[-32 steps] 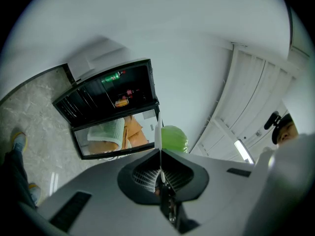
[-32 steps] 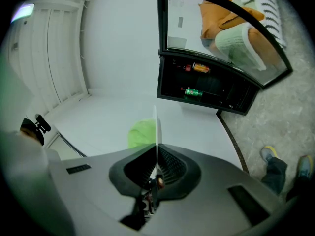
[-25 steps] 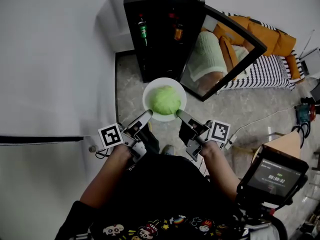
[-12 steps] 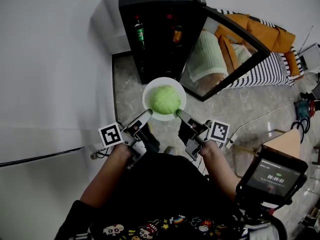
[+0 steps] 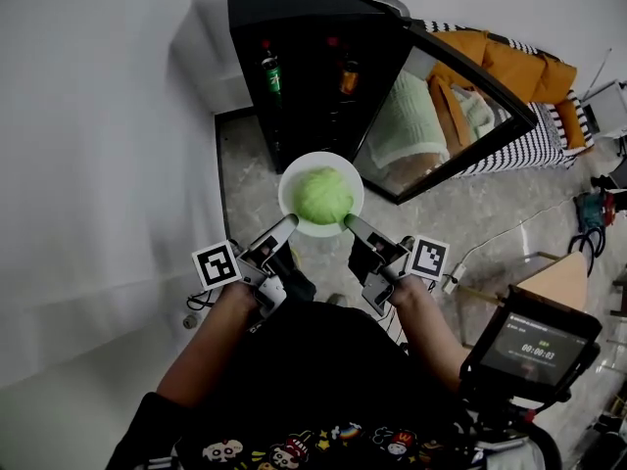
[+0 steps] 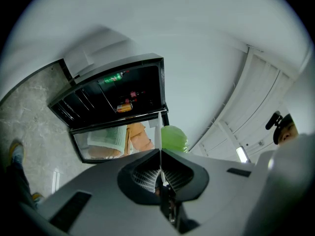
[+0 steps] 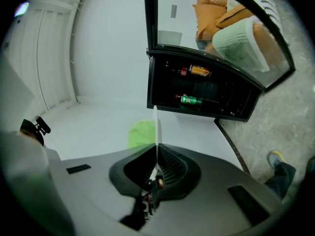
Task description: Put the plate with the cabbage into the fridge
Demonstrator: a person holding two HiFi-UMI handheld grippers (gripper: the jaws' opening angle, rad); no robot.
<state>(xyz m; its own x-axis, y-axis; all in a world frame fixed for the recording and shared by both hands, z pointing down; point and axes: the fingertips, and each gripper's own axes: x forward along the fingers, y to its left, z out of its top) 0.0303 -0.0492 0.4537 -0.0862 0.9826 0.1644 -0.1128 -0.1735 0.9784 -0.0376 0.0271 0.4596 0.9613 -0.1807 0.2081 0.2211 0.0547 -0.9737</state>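
A white plate (image 5: 294, 167) carrying a green cabbage (image 5: 323, 194) hangs in the air in front of the open black fridge (image 5: 294, 57). My left gripper (image 5: 285, 225) is shut on the plate's near left rim, my right gripper (image 5: 351, 223) on its near right rim. In the left gripper view the plate (image 6: 158, 136) shows edge-on as a thin white line between the jaws, with the cabbage (image 6: 173, 138) beside it. The right gripper view shows the same: plate edge (image 7: 155, 124), cabbage (image 7: 142, 132), and the fridge (image 7: 206, 97) beyond.
The fridge's glass door (image 5: 446, 116) stands swung open to the right. Bottles (image 5: 270, 70) stand on its shelves. A white wall (image 5: 98, 164) runs along the left. A striped cushion with orange cloth (image 5: 519, 76) lies at the right, above cables (image 5: 509, 238) on the stone floor.
The plate and both grippers have kept their hold and drawn slightly closer to the fridge. The dark line on the left wall has slid down out of view.
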